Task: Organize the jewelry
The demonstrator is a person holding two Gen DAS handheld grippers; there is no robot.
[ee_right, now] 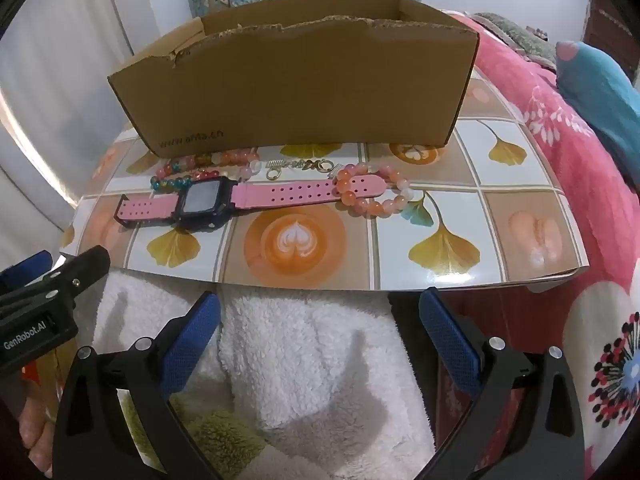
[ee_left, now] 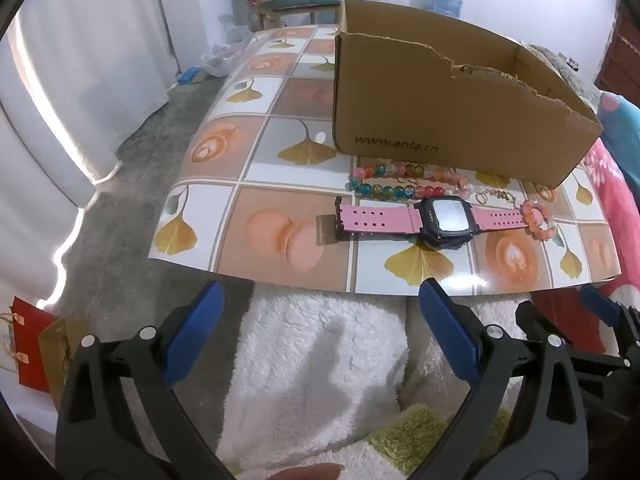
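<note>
A pink-strapped watch [ee_left: 424,218] [ee_right: 224,200] with a dark square face lies flat on the patterned mat [ee_left: 280,216] [ee_right: 460,208]. Behind it lies a multicoloured bead bracelet [ee_left: 384,186] [ee_right: 180,174]. An orange bead bracelet [ee_left: 538,222] [ee_right: 372,196] rests over the watch strap's end. A small metal chain [ee_left: 496,195] [ee_right: 300,166] sits just in front of the open cardboard box [ee_left: 440,100] [ee_right: 304,84]. My left gripper [ee_left: 320,332] and right gripper [ee_right: 320,336] are both open, empty, and hover over a white fleece short of the mat's near edge.
A white fleece blanket [ee_left: 320,360] [ee_right: 312,352] lies below the grippers. A pink floral cover [ee_right: 560,152] and a teal cushion [ee_right: 600,84] lie to the right. Red and gold paper bags [ee_left: 40,348] stand on the grey floor at left.
</note>
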